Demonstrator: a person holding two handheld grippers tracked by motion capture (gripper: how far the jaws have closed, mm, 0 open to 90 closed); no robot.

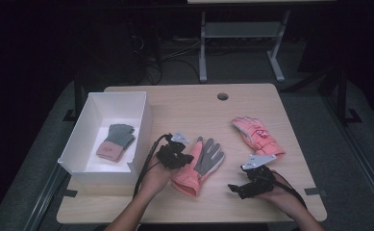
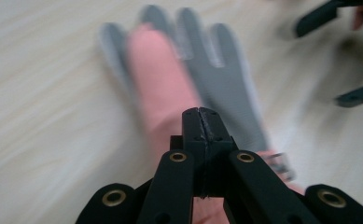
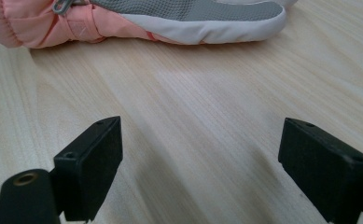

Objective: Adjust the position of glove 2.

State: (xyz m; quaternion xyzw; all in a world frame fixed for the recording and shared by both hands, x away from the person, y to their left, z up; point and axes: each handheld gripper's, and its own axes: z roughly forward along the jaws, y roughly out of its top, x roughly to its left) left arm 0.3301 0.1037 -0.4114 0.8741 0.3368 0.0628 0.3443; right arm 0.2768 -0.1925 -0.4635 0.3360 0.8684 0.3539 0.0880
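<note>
High view: nearest the person, the right gripper (image 1: 236, 188) rests on the wooden table (image 1: 184, 113), jaws spread wide, just right of the pink-and-grey glove (image 1: 201, 163). The left gripper (image 1: 187, 159) has its jaws pressed together at that glove's cuff side; whether they pinch fabric is unclear. Farther off lie a second pink glove (image 1: 257, 136) and a white box (image 1: 89, 110) holding a grey-green knit glove (image 1: 116, 142).

A pink glove with a grey palm (image 1: 200, 166) is laid palm-up at the table's centre; its pink mate (image 1: 257, 135) is spread flat, well apart.
</note>
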